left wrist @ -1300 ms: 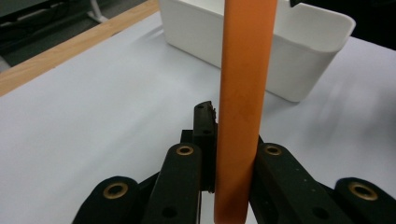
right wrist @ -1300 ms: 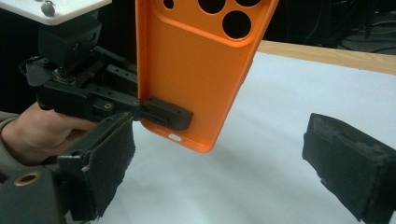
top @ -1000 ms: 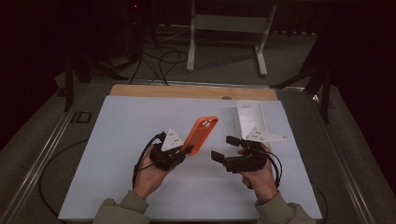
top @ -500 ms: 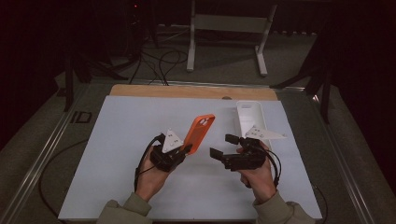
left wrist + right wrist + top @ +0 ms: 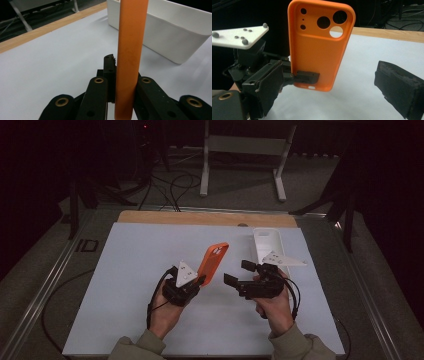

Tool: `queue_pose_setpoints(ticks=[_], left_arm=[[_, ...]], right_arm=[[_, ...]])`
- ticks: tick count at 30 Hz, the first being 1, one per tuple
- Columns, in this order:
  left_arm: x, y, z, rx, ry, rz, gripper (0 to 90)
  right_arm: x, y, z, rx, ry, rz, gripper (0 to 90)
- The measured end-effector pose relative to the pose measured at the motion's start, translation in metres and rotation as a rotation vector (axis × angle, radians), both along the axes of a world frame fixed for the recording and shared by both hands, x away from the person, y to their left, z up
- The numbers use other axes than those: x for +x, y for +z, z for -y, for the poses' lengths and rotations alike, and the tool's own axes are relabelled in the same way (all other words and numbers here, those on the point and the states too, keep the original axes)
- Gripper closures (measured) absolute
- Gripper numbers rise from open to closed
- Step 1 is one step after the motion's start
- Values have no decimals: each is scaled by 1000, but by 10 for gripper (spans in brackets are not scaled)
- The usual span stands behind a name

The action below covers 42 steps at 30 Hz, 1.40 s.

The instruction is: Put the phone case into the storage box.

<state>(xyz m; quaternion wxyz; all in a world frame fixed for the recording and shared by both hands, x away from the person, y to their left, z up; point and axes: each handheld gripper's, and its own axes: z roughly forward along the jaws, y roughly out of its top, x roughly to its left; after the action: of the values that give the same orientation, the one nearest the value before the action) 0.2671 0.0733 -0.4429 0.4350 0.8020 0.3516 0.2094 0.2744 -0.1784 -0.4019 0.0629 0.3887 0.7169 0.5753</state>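
Note:
An orange phone case (image 5: 214, 262) stands upright above the white mat, camera cut-outs at the top. My left gripper (image 5: 200, 281) is shut on its lower end. In the left gripper view the case's edge (image 5: 130, 50) runs up between the two black jaws. The right gripper view faces the case's (image 5: 319, 50) inner side, with one left-gripper jaw pressed on its bottom part. My right gripper (image 5: 239, 272) points left toward the case, a short gap away. It is open, and its pads (image 5: 397, 85) stand wide apart with nothing between them.
A long white tray (image 5: 267, 245) lies at the back right of the mat, just beyond the right hand; it also appears in the left gripper view (image 5: 175, 32). A wooden strip (image 5: 200, 217) borders the mat's far edge. Cables and stand legs lie on the floor behind.

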Motion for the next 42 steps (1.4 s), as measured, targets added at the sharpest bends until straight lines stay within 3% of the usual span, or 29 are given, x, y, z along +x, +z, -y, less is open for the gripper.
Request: queue_pose_setpoints(ticks=[25, 39, 42], left_arm=[[-8, -8, 10, 30, -18, 15, 858], [-13, -7, 16, 21, -37, 18, 858], [-13, -6, 17, 9, -41, 15, 858]], right_arm=[[9, 14, -14, 41, -41, 18, 83], [17, 10, -25, 97, -82, -15, 92], [18, 9, -26, 115, -111, -22, 130]])
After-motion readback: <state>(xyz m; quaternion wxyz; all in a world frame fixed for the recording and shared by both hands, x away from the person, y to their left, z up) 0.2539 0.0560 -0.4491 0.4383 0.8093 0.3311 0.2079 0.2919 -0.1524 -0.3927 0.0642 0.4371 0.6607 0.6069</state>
